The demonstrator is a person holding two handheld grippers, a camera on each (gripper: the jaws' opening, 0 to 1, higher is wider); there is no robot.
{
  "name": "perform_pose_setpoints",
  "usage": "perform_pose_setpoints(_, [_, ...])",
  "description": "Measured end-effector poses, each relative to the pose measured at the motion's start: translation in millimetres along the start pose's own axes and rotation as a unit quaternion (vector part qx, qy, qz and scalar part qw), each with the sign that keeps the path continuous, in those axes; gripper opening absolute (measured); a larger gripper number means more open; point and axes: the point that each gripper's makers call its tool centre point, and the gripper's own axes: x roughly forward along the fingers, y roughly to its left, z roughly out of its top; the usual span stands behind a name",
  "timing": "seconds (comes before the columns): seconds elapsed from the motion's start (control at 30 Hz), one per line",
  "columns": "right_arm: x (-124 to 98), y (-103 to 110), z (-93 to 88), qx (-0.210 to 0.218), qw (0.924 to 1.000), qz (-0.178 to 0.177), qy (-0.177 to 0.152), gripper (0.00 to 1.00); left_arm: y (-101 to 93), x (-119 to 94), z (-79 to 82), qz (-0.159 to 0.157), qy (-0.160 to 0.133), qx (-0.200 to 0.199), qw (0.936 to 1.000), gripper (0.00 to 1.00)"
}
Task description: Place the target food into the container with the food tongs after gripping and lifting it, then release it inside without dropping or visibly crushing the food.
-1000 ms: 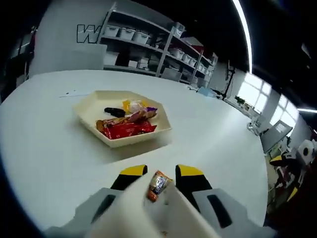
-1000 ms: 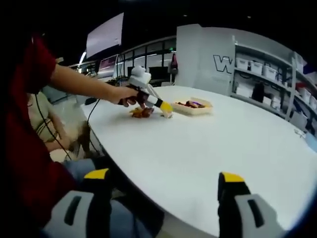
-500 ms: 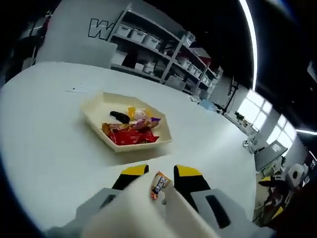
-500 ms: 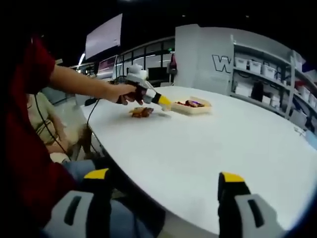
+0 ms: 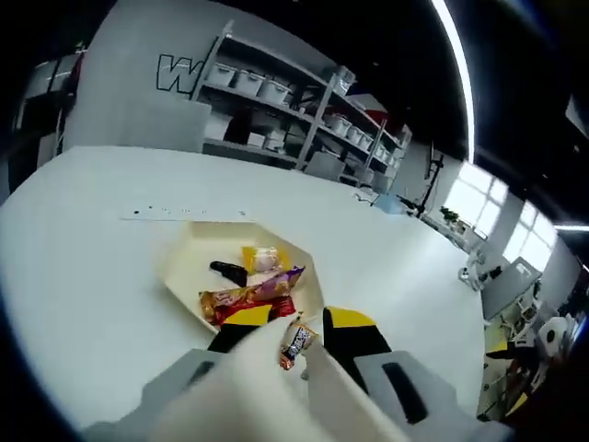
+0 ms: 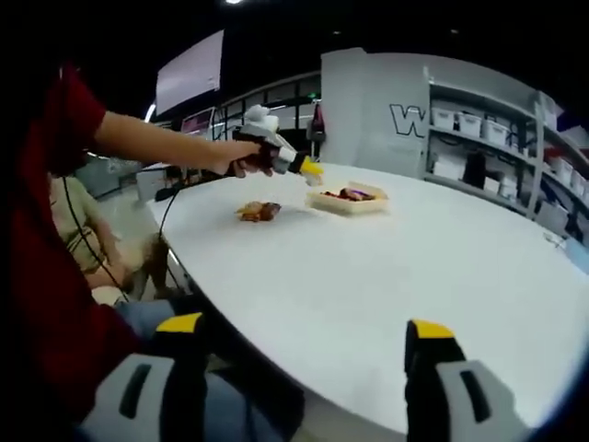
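My left gripper (image 5: 298,319) is shut on white food tongs (image 5: 247,389), and the tong tips pinch a small orange wrapped snack (image 5: 296,343). The snack hangs over the near rim of the cream hexagonal tray (image 5: 195,245), which holds several wrapped snacks. In the right gripper view the same left gripper (image 6: 309,168), held by a person's hand, hovers just left of and above the tray (image 6: 352,204). My right gripper (image 6: 304,343) stands open over the table's near edge with nothing between its jaws.
A small pile of loose wrapped snacks (image 6: 259,212) lies on the round white table (image 6: 414,276), left of the tray. A person in a red sleeve (image 6: 55,230) sits at the table's left. Shelves with white bins (image 5: 276,92) stand behind.
The left gripper has lifted off the table with the tongs and snack and moved from the loose pile to the tray's near rim. The right gripper has stayed put.
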Motion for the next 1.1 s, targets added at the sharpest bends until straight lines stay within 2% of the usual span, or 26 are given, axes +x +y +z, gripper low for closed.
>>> perform_pose_setpoints(0.13, [-3.2,-4.1,0.6,0.002,1.0,-0.006,-0.002,0.88,6.7,7.6,11.6,0.008,-0.003,0.006,0.9999,0.17])
perform_pose_setpoints(0.4, [-6.5,-10.9,-1.1,0.013,0.9998,-0.013,-0.002,0.88,16.9,19.0,23.3,0.02,-0.008,0.017,0.9996,0.18])
perform_pose_setpoints(0.5, [-5.7,-12.7,-2.0,0.009,0.9999,-0.013,0.004,0.88,21.6,23.9,30.9,0.021,-0.017,0.006,0.9996,0.18])
perform_pose_setpoints(0.73, [-6.7,-19.6,-0.1,0.012,0.9997,-0.021,0.004,0.88,29.1,32.2,39.3,0.029,-0.025,0.016,0.9992,0.18])
perform_pose_setpoints(0.83, [-5.5,-19.7,-1.7,0.013,0.9997,-0.021,0.007,0.88,32.9,35.3,41.7,0.029,-0.029,0.013,0.9991,0.21])
perform_pose_setpoints(0.87, [-5.0,-19.5,-1.9,0.013,0.9997,-0.021,0.008,0.88,36.5,34.9,44.9,0.039,-0.039,0.031,0.998,0.24])
perform_pose_setpoints(0.9, [-4.4,-19.0,-1.8,0.012,0.9997,-0.02,0.009,0.88,34.0,36.0,48.5,0.028,-0.052,0.067,0.996,0.26])
perform_pose_setpoints(0.93, [-4.0,-18.8,-1.5,0.013,0.9997,-0.02,0.009,0.88,31.2,36.9,48.2,0.017,-0.055,0.092,0.9941,0.27])
perform_pose_setpoints(0.97, [-3.6,-18.7,-1.3,0.013,0.9997,-0.02,0.009,0.88,34.2,35.2,44.8,0.03,-0.048,0.103,0.993,0.27])
perform_pose_setpoints(1.1, [-2.8,-18.2,-0.4,0.01,0.9997,-0.019,0.009,0.88,31.9,31.5,41.8,0.026,-0.044,0.096,0.9941,0.27])
